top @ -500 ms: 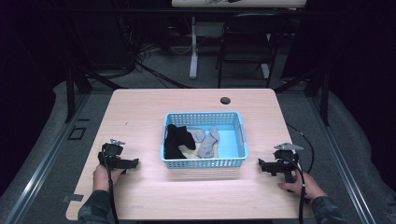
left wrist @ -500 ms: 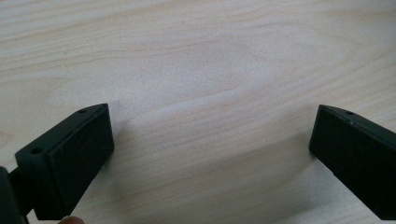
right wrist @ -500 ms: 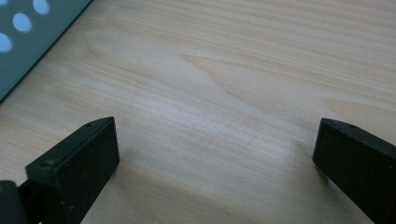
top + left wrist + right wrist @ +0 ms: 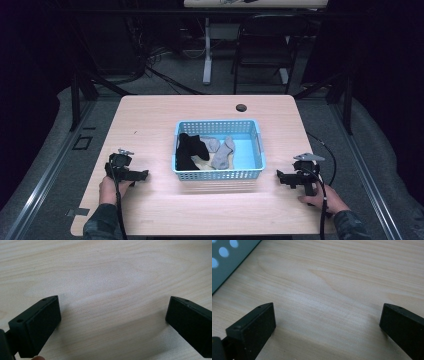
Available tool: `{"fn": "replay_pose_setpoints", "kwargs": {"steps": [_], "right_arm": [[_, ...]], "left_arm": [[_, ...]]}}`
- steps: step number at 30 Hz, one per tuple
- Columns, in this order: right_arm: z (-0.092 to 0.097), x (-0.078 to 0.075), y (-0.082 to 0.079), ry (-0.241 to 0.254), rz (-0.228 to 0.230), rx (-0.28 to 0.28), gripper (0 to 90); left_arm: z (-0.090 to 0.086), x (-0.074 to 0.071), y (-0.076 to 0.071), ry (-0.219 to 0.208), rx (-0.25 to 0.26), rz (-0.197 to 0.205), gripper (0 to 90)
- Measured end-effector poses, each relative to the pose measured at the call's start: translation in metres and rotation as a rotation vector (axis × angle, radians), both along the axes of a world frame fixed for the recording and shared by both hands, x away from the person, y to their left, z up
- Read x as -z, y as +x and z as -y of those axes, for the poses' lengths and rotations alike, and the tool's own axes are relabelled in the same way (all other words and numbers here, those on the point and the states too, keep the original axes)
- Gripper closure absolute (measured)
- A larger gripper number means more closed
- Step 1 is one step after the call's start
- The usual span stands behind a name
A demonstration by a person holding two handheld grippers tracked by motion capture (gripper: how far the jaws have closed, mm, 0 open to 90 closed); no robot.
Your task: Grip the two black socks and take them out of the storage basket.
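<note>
1. Nothing has shifted since a moment ago: both grippers stay on the table [image 4: 150, 115] either side of the basket [image 4: 260, 142].
2. Left gripper [image 4: 142, 175] and right gripper [image 4: 281, 177]: jaws spread, empty.
3. Socks [image 4: 222, 152] lie inside the basket; work likely not begun.

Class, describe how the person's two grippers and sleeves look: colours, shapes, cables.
Both the left gripper and right gripper are black with blocky, flat-faced jaws. A black cable trails from each. The right one carries a grey three-cornered plate. The sleeves are dark and patterned.
</note>
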State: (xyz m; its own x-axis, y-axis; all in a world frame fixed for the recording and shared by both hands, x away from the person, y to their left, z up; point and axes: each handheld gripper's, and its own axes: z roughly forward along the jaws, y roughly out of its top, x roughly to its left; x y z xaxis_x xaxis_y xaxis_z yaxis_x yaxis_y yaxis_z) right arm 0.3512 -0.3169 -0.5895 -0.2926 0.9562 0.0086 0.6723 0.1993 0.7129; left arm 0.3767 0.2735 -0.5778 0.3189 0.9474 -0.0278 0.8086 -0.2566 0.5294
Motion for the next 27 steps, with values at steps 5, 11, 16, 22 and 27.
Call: {"fn": "replay_pose_setpoints", "kwargs": {"steps": [5,11,16,22,27], "right_arm": [[0.000,0.000,0.000,-0.001,0.001,0.002,0.0],[0.000,0.000,0.000,0.002,0.001,0.001,0.0],[0.000,0.000,0.000,0.002,0.001,0.001,0.0],[0.000,0.000,0.000,0.001,0.000,0.000,0.0],[0.000,0.000,0.000,0.002,0.001,0.000,0.0]], "left_arm": [[0.000,-0.002,0.002,0.013,0.002,-0.028,0.1],[-0.004,-0.004,0.002,0.000,-0.001,-0.030,0.2],[-0.002,-0.013,0.001,-0.026,0.024,-0.022,0.2],[0.003,-0.026,-0.001,-0.037,0.038,-0.001,0.0],[0.005,-0.030,-0.002,-0.036,0.050,-0.004,0.0]]}}
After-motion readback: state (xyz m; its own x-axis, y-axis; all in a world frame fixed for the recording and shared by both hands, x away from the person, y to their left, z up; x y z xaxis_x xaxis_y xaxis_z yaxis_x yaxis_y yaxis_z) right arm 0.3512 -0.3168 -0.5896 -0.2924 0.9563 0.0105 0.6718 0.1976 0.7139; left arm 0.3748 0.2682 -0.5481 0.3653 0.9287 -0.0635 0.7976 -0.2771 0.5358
